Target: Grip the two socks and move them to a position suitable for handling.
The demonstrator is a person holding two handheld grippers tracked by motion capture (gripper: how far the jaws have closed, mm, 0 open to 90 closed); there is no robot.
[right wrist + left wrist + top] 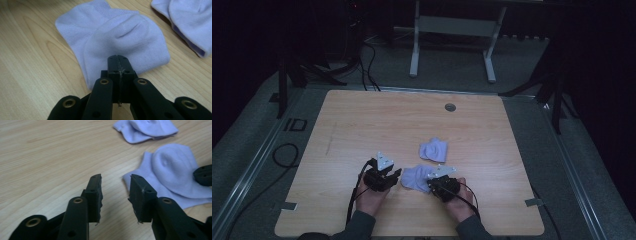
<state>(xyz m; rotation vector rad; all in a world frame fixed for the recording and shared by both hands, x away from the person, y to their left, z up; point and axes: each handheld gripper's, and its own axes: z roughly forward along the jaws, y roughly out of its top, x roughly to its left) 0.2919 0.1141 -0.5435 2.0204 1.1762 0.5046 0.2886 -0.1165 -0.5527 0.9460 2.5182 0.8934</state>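
Dark room all around, and I am working at a pale wooden table (362,120) with two lilac socks on it. I am resting my right gripper (118,58) on the near sock (117,37), jaws pressed together with nothing clearly pinched between them, probably to pin it flat. My left gripper (115,181) is hovering partly open and empty just beside its cuff corner, ready to pinch. In the high view that sock (414,176) is lying crumpled between my hands, its long axis running roughly left to right. The other sock (434,149) is lying just beyond it, apart.
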